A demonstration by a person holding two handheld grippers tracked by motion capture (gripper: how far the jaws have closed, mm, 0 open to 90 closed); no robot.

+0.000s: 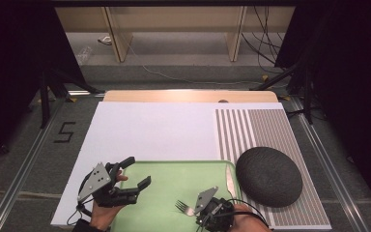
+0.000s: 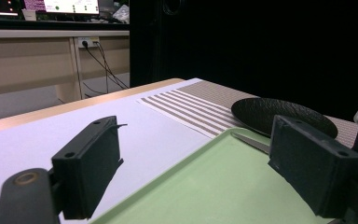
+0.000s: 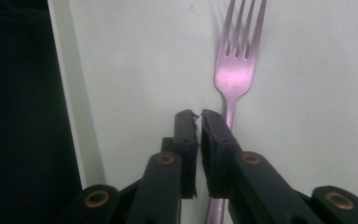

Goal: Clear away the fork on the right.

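Observation:
A metal fork [image 3: 237,70] lies on the green tray [image 3: 135,60], tines pointing away from my right gripper [image 3: 199,116]. That gripper's jaws stand shut with only a thin slit between the pads. The fork's handle runs under the right-hand jaw, not visibly between the pads. In the high view the fork [image 1: 183,208] lies at the tray's near edge, just left of the right gripper [image 1: 196,210]. My left gripper [image 1: 139,171] hovers open over the tray's [image 1: 174,176] left part, nothing between its jaws [image 2: 200,158]. A knife [image 1: 229,178] lies along the tray's right rim.
A dark round dish [image 1: 269,176] sits on the striped placemat [image 1: 256,125] right of the tray, close to the knife [image 2: 251,141]. A white sheet [image 1: 149,130] covers the table beyond the tray. The near table edge lies just under both hands.

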